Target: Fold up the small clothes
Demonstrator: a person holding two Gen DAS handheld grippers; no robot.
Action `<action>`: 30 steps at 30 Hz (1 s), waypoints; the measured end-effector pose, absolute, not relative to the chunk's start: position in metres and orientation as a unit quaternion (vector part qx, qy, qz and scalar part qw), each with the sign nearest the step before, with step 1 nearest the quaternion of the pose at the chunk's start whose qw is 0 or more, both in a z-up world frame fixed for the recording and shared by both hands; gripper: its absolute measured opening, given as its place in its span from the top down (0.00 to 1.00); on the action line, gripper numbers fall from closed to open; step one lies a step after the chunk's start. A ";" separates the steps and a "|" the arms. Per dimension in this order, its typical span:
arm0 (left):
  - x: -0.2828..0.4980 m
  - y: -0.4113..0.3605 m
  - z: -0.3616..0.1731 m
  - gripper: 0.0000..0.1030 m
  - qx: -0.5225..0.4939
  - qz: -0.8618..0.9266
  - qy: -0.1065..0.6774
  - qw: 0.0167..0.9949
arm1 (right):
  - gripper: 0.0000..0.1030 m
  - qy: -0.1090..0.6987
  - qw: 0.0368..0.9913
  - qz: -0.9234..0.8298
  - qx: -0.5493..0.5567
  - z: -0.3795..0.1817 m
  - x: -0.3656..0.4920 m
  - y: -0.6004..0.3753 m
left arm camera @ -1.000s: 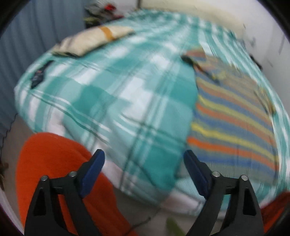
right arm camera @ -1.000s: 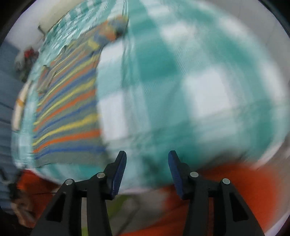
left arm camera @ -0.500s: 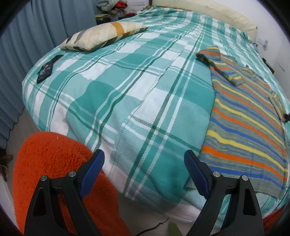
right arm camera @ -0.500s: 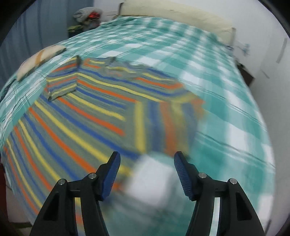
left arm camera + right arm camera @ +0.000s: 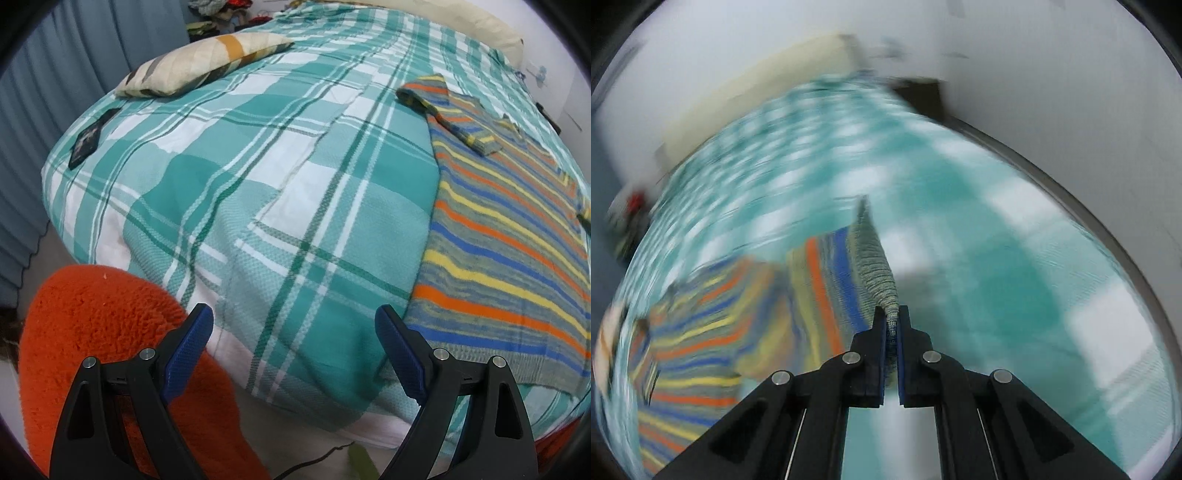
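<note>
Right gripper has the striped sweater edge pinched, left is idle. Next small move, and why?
Probably carry the right gripper across so the pinched edge of the striped knitted sweater folds over its body. Its jaws are shut on the ribbed edge, already lifted off the teal plaid bedspread. The left gripper hangs open beside the sweater's near corner, holding nothing, so it could take that corner next.

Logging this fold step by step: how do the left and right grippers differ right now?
The left gripper is wide open and holds nothing; the right gripper is shut on an edge of the striped knitted sweater. The left hangs off the bed's near edge, above the green plaid bedspread, beside the sweater's hem; the right has sweater fabric rising from its fingers. Both have black frames and blue pads.
</note>
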State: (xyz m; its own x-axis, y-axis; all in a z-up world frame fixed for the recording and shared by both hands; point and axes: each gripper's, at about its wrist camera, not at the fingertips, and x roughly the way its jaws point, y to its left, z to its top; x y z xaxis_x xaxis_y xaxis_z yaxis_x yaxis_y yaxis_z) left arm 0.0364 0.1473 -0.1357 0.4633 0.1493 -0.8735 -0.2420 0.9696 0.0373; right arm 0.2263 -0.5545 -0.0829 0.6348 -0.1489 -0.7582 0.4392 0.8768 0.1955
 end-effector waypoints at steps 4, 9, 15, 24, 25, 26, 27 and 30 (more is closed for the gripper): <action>0.035 0.139 -0.135 0.12 -0.027 0.111 0.504 0.856 | 0.96 0.423 0.860 -0.167 0.232 -0.113 0.211 -0.582; 0.032 0.139 -0.135 0.12 -0.021 0.114 0.504 0.856 | 0.96 0.430 0.850 -0.192 0.238 -0.135 0.203 -0.573; 0.033 0.143 -0.138 0.12 -0.029 0.118 0.513 0.850 | 0.97 0.440 0.844 -0.209 0.223 -0.150 0.203 -0.581; 0.031 0.144 -0.136 0.12 -0.033 0.098 0.511 0.853 | 0.96 0.448 0.847 -0.226 0.177 -0.146 0.199 -0.576; 0.030 0.145 -0.136 0.12 -0.035 0.097 0.510 0.854 | 0.94 0.447 0.846 -0.226 0.182 -0.145 0.197 -0.578; 0.030 0.146 -0.135 0.12 -0.039 0.097 0.509 0.854 | 0.89 0.446 0.846 -0.226 0.187 -0.144 0.194 -0.580; 0.029 0.148 -0.134 0.12 -0.043 0.096 0.509 0.854 | 0.87 0.445 0.845 -0.229 0.187 -0.142 0.189 -0.582; 0.027 0.153 -0.133 0.12 -0.059 0.094 0.506 0.855 | 0.57 0.441 0.844 -0.254 0.169 -0.132 0.170 -0.586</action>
